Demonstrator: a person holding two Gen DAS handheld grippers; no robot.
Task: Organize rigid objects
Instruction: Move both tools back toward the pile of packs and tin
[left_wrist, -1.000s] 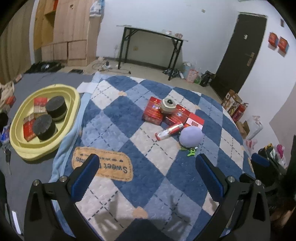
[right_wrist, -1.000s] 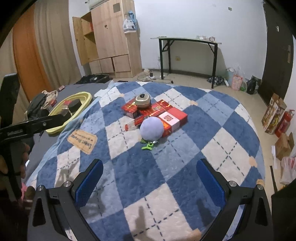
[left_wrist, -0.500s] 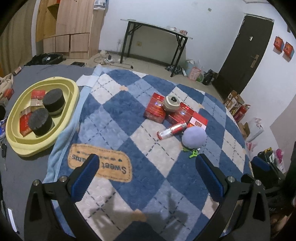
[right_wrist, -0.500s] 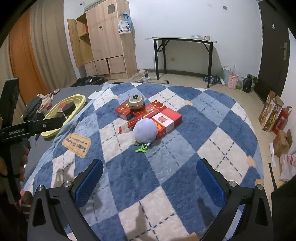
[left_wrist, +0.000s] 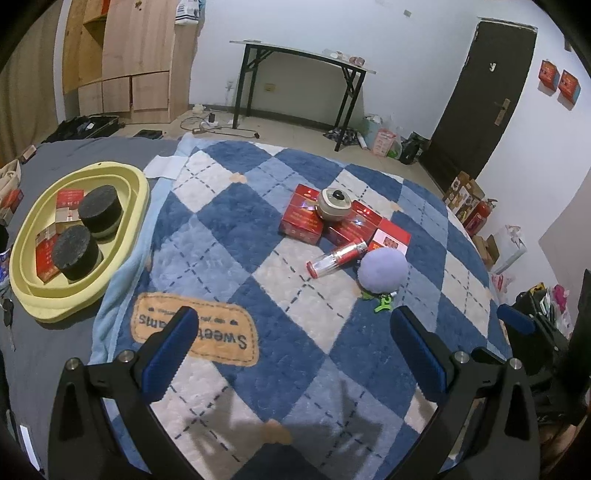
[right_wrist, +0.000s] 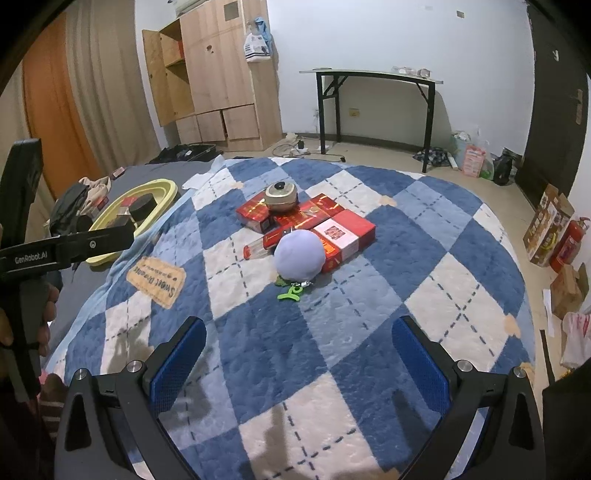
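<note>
Both grippers, left (left_wrist: 291, 347) and right (right_wrist: 299, 354), jaws spread and empty, are pulling back from the boxes (right_wrist: 314, 221), so no pick started yet.

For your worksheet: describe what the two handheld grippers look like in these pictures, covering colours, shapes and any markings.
Both the left gripper and right gripper have black angular frames with silver bolts and two fingers faced with ribbed blue pads. The right wrist view shows the left one's black body with white "GenRobot.AI" lettering.
</note>
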